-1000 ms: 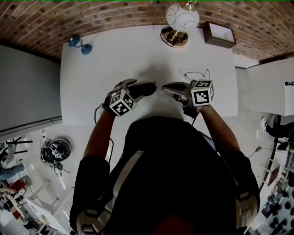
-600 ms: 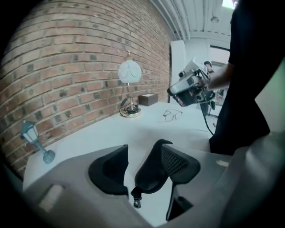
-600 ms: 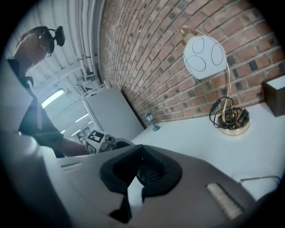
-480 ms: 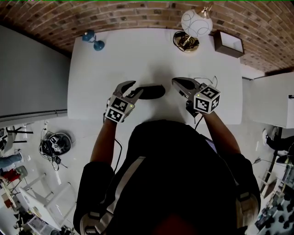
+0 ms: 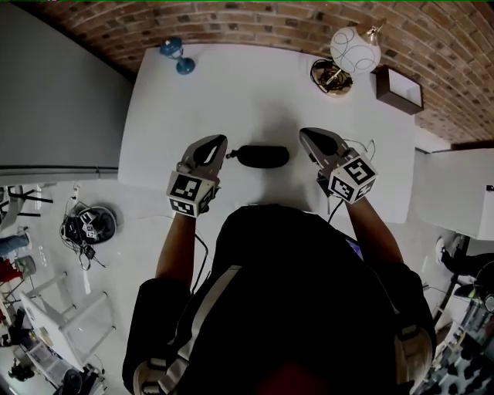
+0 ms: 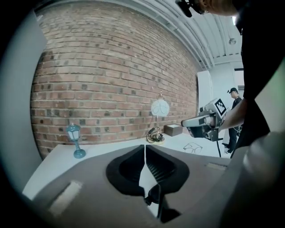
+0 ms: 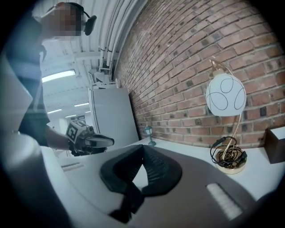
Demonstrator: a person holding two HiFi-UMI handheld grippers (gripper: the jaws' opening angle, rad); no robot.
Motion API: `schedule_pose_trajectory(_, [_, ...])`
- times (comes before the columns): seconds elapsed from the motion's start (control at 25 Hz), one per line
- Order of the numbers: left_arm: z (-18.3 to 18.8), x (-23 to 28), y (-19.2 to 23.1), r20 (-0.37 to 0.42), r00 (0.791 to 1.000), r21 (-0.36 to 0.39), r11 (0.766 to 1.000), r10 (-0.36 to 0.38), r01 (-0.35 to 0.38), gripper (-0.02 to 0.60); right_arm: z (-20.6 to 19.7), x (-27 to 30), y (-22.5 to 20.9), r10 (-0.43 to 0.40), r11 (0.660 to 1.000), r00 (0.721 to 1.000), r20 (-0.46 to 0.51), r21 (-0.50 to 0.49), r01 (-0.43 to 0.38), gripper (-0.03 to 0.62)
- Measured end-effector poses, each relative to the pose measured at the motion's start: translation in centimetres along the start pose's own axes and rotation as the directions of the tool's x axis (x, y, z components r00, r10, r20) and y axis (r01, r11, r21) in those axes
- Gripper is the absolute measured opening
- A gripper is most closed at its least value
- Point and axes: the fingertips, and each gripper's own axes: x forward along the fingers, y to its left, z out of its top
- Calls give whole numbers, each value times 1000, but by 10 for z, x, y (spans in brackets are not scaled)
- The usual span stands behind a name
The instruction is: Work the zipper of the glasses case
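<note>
Holding one tool in each hand over the white desk (image 5: 231, 92), we grasp nothing with either. The left tool (image 5: 219, 141) has just been closing; its jaws now meet at the tips with nothing between them, as its own view shows (image 6: 144, 146). The right tool (image 5: 304, 133) is clenched too, its jaws together and empty (image 7: 142, 147).

The dark oval glasses case (image 5: 262, 156) lies flat on the desk between the two tools, its left end just beside the left tool's tip and its right end near the right tool.

Along the far edge, by the red brick wall (image 5: 231, 23), stand a small blue lantern ornament (image 5: 177, 55), a white globe lamp on a brass base (image 5: 355, 50) and a brown box (image 5: 399, 89). Wire-rimmed spectacles (image 6: 192, 147) rest on the desk below the right tool.
</note>
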Motion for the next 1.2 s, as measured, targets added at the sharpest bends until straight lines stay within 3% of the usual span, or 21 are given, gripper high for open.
schedule_pose_trajectory(0.2, [6, -14, -1, 22, 998, 10, 998, 60, -60, 8, 4, -4, -6, -30, 999, 999, 28, -13, 30, 3])
schedule_pose_trajectory(1.2, [0, -16, 2, 19, 996, -38, 995, 92, -91, 8, 1, 3, -6, -11, 999, 1000, 11, -35, 11, 3])
